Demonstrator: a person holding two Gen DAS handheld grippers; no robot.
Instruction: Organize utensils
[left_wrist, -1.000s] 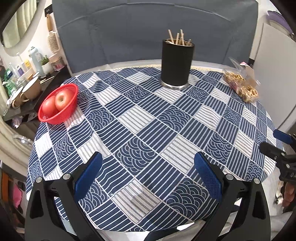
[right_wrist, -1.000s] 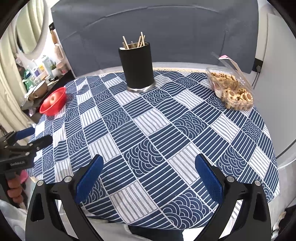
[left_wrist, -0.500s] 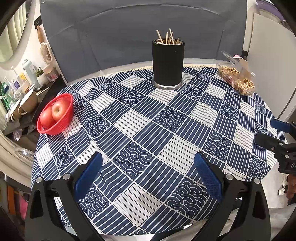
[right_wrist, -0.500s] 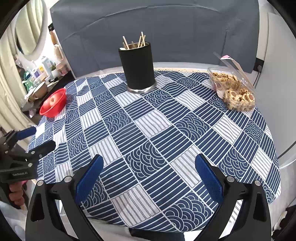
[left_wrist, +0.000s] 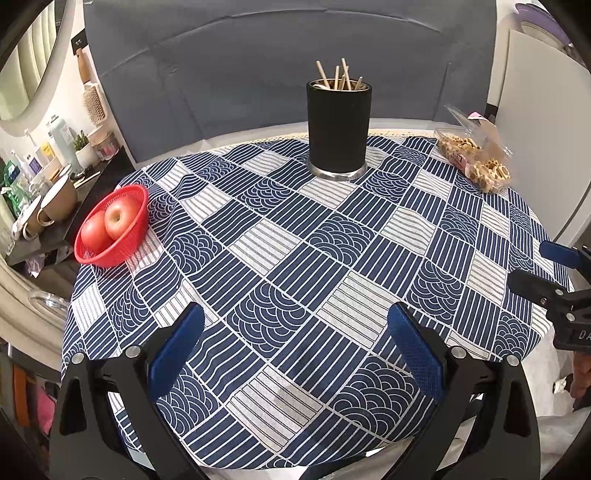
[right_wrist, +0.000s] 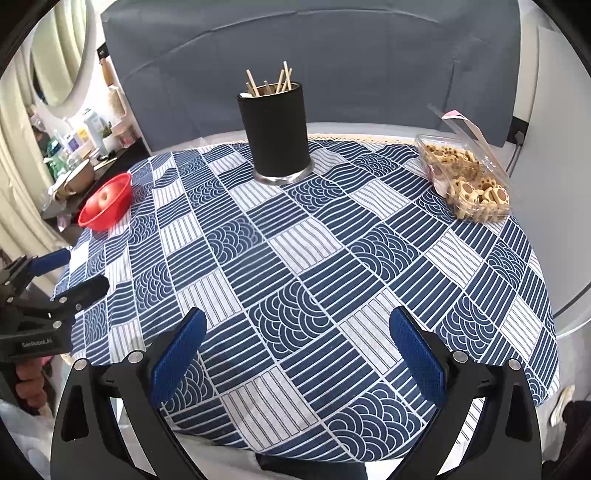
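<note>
Chopsticks (left_wrist: 338, 78) stood upright in the black holder (left_wrist: 339, 129) at the table's far side, apparently already gathered. Left gripper (left_wrist: 295, 350) and right gripper (right_wrist: 295, 350) hung over the near tablecloth (left_wrist: 280, 258), both spread wide, holding nothing. Left view showed two apples (left_wrist: 107, 223) in the red basket (left_wrist: 122, 254); right view showed the cookie tray (right_wrist: 469, 177) more plainly.
</note>
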